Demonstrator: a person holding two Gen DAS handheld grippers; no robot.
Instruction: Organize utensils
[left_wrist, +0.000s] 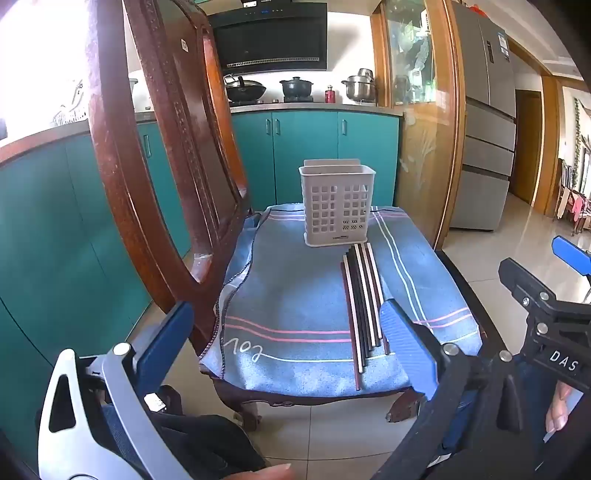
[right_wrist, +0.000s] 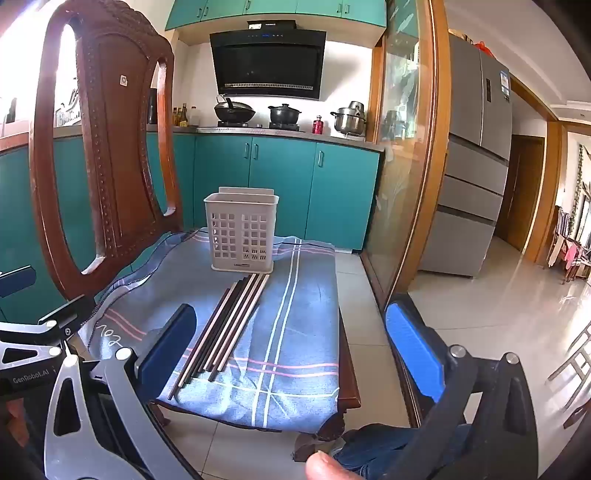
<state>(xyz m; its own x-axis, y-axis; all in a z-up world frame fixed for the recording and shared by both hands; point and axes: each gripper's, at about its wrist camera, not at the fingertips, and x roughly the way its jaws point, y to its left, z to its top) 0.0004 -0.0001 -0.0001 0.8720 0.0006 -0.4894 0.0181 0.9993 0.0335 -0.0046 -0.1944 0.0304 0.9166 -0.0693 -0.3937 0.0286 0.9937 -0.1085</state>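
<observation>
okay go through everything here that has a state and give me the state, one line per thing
Left tongs: open, holding nothing.
Right tongs: open, holding nothing.
Chopsticks: lying side by side on the cloth, none picked up.
Basket: upright on the cloth; nothing sticks out of the top.
Cloth: spread over the chair seat.

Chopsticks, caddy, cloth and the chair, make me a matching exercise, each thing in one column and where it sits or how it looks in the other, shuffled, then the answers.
Things
1. chopsticks
2. white slotted caddy
3. blue striped cloth
4. wooden chair

Descriptions
A. draped over the seat
B. lying flat in a row, side by side
C. standing upright at the far end of the cloth
D. carved back rising at the left

Pairs: 1-B, 2-C, 3-A, 4-D
</observation>
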